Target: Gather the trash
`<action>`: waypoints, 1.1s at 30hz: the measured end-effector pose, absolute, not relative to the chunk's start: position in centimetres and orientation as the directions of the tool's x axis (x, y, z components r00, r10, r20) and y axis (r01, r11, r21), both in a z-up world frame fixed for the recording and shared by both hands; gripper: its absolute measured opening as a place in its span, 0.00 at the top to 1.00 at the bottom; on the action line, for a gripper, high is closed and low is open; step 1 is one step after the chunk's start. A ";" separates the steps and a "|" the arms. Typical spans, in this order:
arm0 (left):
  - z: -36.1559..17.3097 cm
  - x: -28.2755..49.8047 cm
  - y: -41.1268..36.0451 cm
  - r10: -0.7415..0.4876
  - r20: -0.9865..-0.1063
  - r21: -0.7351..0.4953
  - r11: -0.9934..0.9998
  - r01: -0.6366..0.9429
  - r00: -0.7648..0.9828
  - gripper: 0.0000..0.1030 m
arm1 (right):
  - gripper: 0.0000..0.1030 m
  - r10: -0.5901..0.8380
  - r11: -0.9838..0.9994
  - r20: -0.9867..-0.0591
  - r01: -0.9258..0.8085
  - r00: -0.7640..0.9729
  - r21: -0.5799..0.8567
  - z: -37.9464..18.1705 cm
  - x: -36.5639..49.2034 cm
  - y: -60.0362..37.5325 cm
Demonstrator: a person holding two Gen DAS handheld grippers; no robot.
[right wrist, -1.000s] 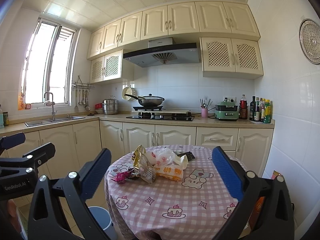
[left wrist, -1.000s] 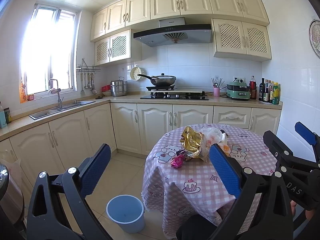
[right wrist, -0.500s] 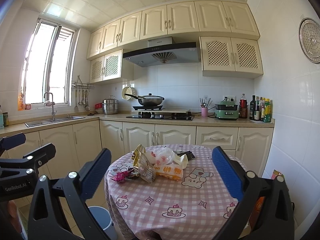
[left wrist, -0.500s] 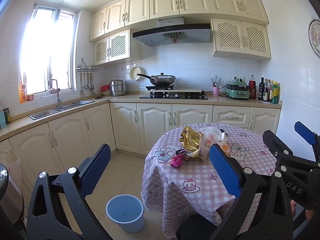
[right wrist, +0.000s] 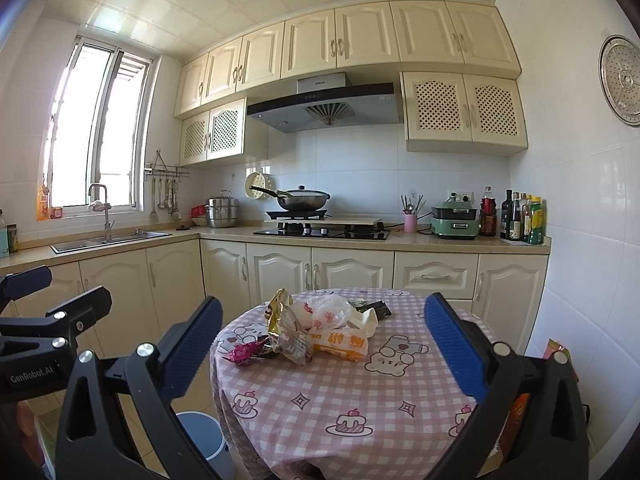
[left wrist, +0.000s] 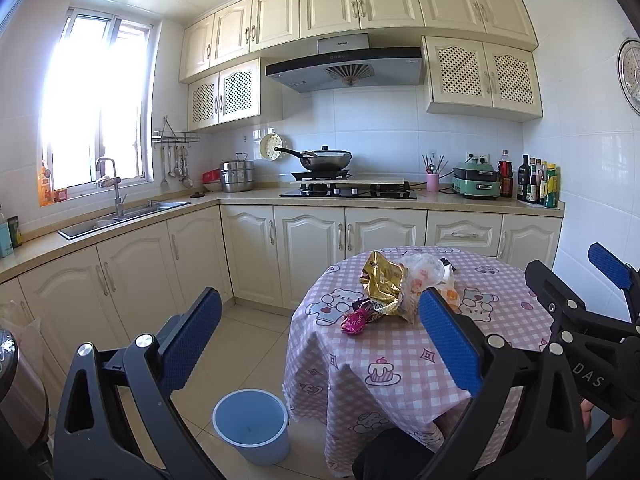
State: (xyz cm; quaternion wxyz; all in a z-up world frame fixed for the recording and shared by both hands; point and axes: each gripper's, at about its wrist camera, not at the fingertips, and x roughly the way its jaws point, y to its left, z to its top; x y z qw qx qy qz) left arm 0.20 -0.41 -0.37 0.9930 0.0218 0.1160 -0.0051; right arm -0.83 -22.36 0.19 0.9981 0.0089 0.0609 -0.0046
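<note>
While both grippers gape empty, wrappers (right wrist: 316, 332) lie well beyond them

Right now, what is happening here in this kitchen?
A person holds two grippers in front of a round table and has not picked up anything yet. The left gripper and the right gripper are both open and empty, short of the table. The trash lies in a pile on the table: a gold bag, a pink wrapper, a plastic bag and an orange packet. A blue bin stands on the floor left of the table.
</note>
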 end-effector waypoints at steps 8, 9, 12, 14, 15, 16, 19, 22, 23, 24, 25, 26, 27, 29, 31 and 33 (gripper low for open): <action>-0.4 0.2 -0.4 -0.005 -0.231 0.042 0.999 0.016 0.973 0.07 | 0.04 -0.009 1.000 -0.122 0.011 0.993 0.017 0.2 -0.8 -22.3; -0.4 0.2 -0.4 -0.005 -0.231 0.043 0.999 0.015 0.973 0.07 | 0.04 -0.008 1.000 -0.122 0.011 0.993 0.017 0.3 -0.8 -22.4; -0.4 0.2 -0.4 -0.006 -0.230 0.042 0.999 0.016 0.973 0.07 | 0.04 -0.007 1.000 -0.124 0.009 0.992 0.016 0.2 -0.6 -22.2; -0.3 0.2 -0.4 -0.006 -0.231 0.042 0.999 0.016 0.973 0.07 | 0.04 -0.007 1.000 -0.125 0.009 0.992 0.017 0.2 -0.6 -22.2; -0.3 0.2 -0.4 -0.006 -0.230 0.042 0.999 0.016 0.973 0.07 | 0.04 -0.007 1.000 -0.124 0.009 0.992 0.017 0.2 -0.6 -22.3; -0.3 0.2 -0.4 -0.006 -0.231 0.043 0.999 0.016 0.973 0.07 | 0.04 -0.007 1.000 -0.124 0.009 0.992 0.016 0.2 -0.6 -22.2; -0.3 0.1 -0.4 -0.006 -0.233 0.043 0.999 0.016 0.972 0.07 | 0.04 -0.007 1.000 -0.124 0.009 0.992 0.017 0.2 -0.6 -22.2; -0.3 0.2 -0.3 -0.005 -0.235 0.043 0.999 0.016 0.972 0.07 | 0.04 -0.007 1.000 -0.126 0.010 0.992 0.017 0.1 -0.5 -22.2; -0.3 0.2 -0.3 -0.005 -0.236 0.043 0.999 0.016 0.972 0.07 | 0.04 -0.007 1.000 -0.128 0.009 0.992 0.017 0.1 -0.5 -22.1; -0.2 0.2 -0.3 -0.006 -0.236 0.042 0.999 0.016 0.972 0.07 | 0.04 -0.006 1.000 -0.128 0.008 0.992 0.017 0.0 -0.5 -22.0; -0.2 0.2 -0.3 -0.005 -0.236 0.042 0.999 0.015 0.972 0.07 | 0.04 -0.003 1.000 -0.129 0.005 0.992 0.016 -0.1 -0.3 -21.8; -0.2 0.2 -0.3 -0.005 -0.235 0.042 0.999 0.016 0.972 0.07 | 0.04 -0.002 1.000 -0.129 0.004 0.992 0.016 -0.2 -0.3 -21.8; -0.2 0.2 -0.2 -0.006 -0.235 0.041 0.999 0.016 0.972 0.07 | 0.04 -0.002 1.000 -0.129 0.004 0.992 0.015 -0.2 -0.3 -21.7; -0.2 0.3 -0.2 -0.005 -0.236 0.040 0.999 0.015 0.972 0.07 | 0.04 -0.001 1.000 -0.129 0.004 0.992 0.017 -0.2 -0.2 -21.8; -0.2 0.3 -0.2 -0.005 -0.237 0.041 0.999 0.015 0.972 0.07 | 0.04 -0.001 1.000 -0.131 0.004 0.991 0.017 -0.3 -0.2 -21.7; -0.2 0.4 -0.1 -0.004 -0.238 0.040 0.999 0.014 0.971 0.07 | 0.04 0.000 1.000 -0.133 0.002 0.991 0.019 -0.3 -0.3 -21.7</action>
